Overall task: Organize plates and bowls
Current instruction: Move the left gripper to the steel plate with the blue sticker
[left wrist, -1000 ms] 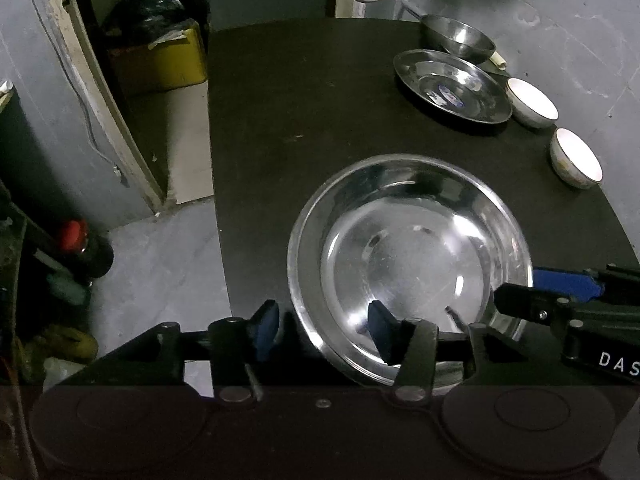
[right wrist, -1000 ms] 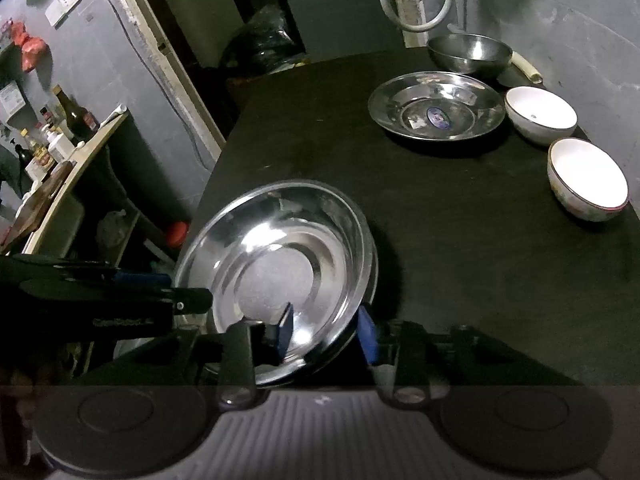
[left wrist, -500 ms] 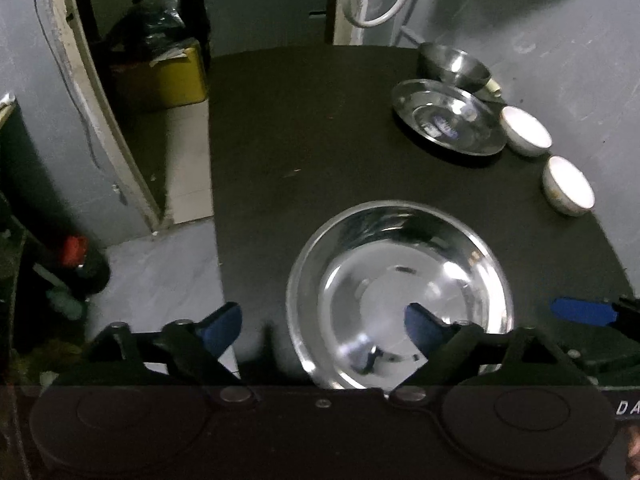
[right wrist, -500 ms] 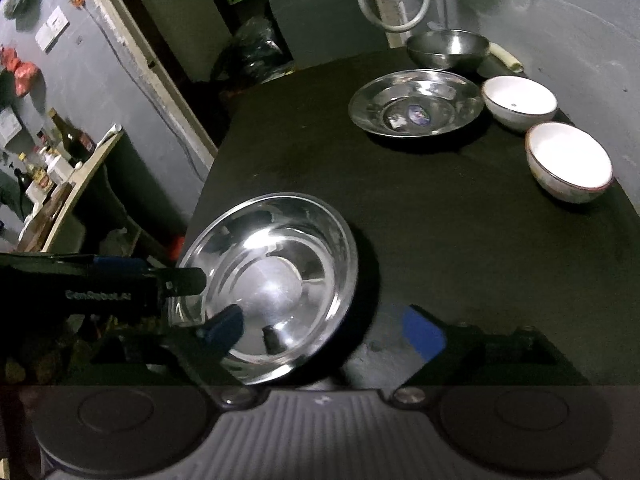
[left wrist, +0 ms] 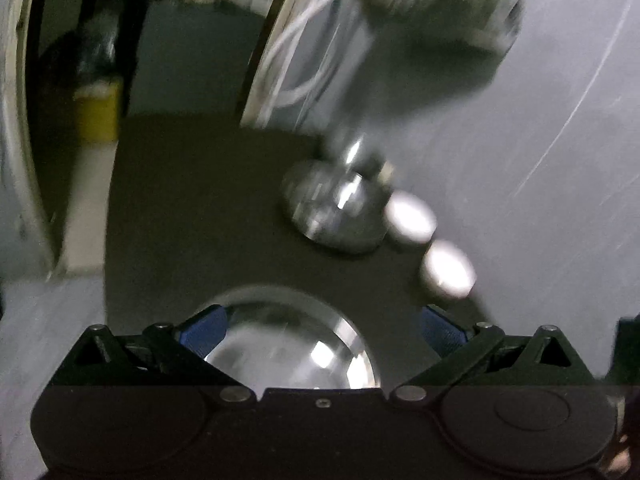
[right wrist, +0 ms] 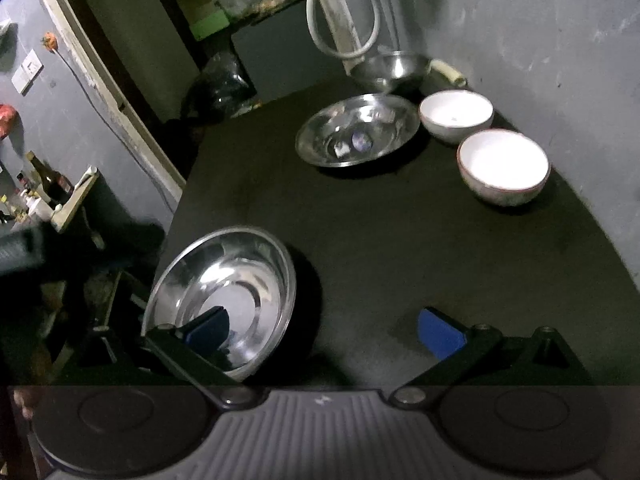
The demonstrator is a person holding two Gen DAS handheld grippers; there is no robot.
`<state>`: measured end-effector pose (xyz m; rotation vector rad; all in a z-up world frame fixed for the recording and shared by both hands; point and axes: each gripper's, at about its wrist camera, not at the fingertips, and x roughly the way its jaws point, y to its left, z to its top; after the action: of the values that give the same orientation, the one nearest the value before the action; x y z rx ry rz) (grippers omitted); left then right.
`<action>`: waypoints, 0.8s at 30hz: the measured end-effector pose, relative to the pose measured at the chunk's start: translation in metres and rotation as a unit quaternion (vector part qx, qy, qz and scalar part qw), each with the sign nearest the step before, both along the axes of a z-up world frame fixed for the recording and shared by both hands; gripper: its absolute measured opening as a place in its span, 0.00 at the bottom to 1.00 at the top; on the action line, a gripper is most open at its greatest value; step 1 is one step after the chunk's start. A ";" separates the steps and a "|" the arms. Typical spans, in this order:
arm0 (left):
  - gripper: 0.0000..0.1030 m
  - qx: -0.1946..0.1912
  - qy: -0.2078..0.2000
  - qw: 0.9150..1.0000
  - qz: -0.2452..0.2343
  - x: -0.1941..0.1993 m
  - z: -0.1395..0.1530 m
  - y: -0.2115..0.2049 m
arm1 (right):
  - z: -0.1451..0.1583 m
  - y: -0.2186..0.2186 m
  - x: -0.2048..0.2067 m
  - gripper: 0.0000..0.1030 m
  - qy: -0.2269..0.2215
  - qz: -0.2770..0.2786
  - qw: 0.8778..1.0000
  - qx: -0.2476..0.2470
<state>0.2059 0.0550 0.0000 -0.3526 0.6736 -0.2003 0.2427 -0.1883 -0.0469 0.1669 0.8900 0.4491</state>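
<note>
Right wrist – steel plate (right wrist: 224, 292) shiny, empty, upright on table (right wrist: 400, 240).

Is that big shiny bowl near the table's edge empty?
Empty. The steel bowl shows only bare, reflective metal inside; the right gripper hangs open above it.

Both tools released steel plate (right wrist: 224, 300); right tool (right wrist: 324, 330) and left tool (left wrist: 320, 330) now spread wide, pulled back.

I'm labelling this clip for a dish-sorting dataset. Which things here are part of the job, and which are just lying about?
Part of the job: near steel plate, far steel plate, steel bowl, two white bowls.

Lying about: hose, bottles, black bag.
</note>
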 end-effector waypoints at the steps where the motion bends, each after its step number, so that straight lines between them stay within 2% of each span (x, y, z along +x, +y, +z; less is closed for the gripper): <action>1: 0.99 -0.005 -0.026 1.000 0.003 -0.003 0.005 -0.002 | 0.002 -0.001 0.000 1.00 -0.005 0.000 1.000 -0.001; 4: 0.99 -0.017 -0.090 0.996 0.012 -0.007 0.020 -0.005 | 0.014 -0.007 -0.004 1.00 -0.022 -0.003 1.000 -0.008; 9: 0.99 -0.016 -0.122 0.992 0.025 -0.001 0.031 -0.005 | 0.037 -0.016 -0.008 1.00 -0.072 -0.015 0.997 -0.021; 15: 0.99 0.029 -0.114 0.992 0.049 0.020 0.040 -0.001 | 0.050 -0.024 0.008 1.00 -0.107 -0.039 0.993 -0.028; 19: 0.99 0.085 -0.096 0.989 0.067 0.038 0.044 -0.003 | 0.051 -0.027 0.022 1.00 -0.119 -0.047 0.992 -0.018; 24: 0.99 0.081 -0.072 0.992 0.070 0.056 0.044 -0.001 | 0.043 -0.031 0.041 1.00 -0.125 -0.059 0.990 -0.001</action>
<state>0.2614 0.0542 0.0437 -0.2266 0.5168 -0.0370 0.2840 -0.2189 -0.0037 0.1573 0.6302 0.3500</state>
